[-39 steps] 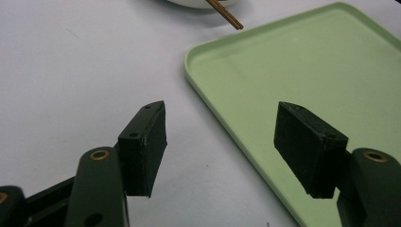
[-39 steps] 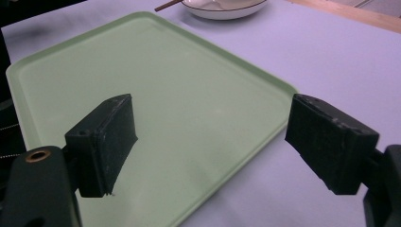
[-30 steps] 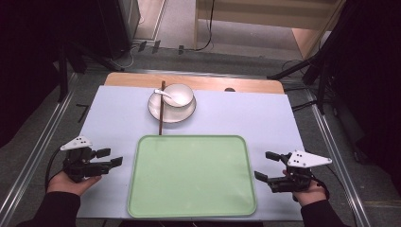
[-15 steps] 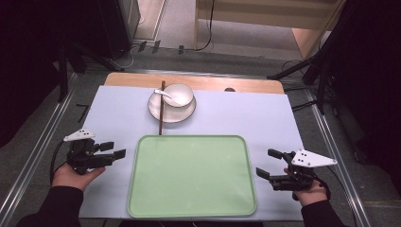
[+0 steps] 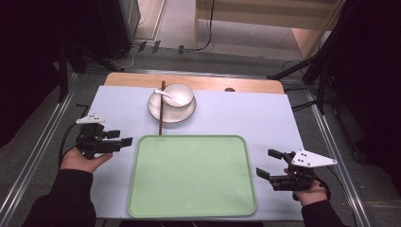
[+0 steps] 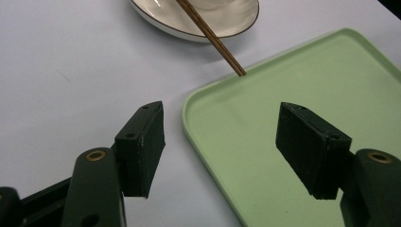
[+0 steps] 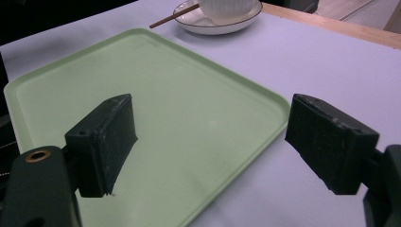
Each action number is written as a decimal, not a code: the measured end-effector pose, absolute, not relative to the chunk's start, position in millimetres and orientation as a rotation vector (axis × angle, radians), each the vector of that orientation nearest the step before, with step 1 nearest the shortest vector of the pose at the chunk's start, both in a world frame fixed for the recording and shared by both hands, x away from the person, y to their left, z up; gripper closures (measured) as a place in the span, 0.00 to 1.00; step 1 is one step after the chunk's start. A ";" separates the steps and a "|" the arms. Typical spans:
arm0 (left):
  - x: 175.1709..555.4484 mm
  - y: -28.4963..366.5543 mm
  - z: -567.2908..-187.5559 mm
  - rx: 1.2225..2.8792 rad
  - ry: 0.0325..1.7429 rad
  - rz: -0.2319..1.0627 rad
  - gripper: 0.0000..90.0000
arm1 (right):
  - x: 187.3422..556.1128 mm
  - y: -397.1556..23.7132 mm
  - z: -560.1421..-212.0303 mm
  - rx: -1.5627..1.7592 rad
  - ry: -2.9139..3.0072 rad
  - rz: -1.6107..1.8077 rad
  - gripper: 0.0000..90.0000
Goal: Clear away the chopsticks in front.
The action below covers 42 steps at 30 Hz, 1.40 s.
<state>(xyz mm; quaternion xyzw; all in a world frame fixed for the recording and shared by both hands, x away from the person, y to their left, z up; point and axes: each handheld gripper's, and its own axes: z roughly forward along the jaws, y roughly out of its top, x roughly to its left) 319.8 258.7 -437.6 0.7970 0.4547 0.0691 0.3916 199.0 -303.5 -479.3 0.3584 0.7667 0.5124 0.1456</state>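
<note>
The counter (image 5: 246,118), under a pale lilac sheet with a wooden strip bare at its far edge, stands on a grey floor with cables and dark stands around it. At the near middle lies an empty green tray (image 5: 191,176). Beyond it, a white plate (image 5: 158,109) carries a white bowl (image 5: 178,94) with a spoon (image 5: 162,93), and brown chopsticks (image 5: 161,111) lean across the plate's rim toward the tray. The left hand-held gripper (image 5: 124,141) hovers at the tray's left edge, jaws spread and empty; the right hand-held gripper (image 5: 269,163) at the right edge likewise. No step seems begun — likely next is reaching for the dishes, needing a forward move.
</note>
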 end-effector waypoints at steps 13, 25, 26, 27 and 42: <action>358.7 234.3 -432.5 2.039 1.177 0.103 0.38 | 199.0 -303.0 -479.4 1.031 2.213 1.476 0.19; 395.4 211.1 -436.6 2.033 1.191 0.167 0.39 | 196.2 -305.1 -479.4 1.043 2.209 1.472 0.19; 398.0 209.7 -437.6 2.039 1.192 0.173 0.39 | 196.0 -305.2 -479.5 1.042 2.208 1.470 0.19; 400.7 208.0 -438.6 2.047 1.196 0.177 0.39 | 195.7 -305.4 -479.6 1.044 2.208 1.470 0.19; 439.5 183.7 -463.3 2.084 1.264 0.198 0.46 | 194.8 -305.2 -478.2 1.036 2.209 1.454 0.19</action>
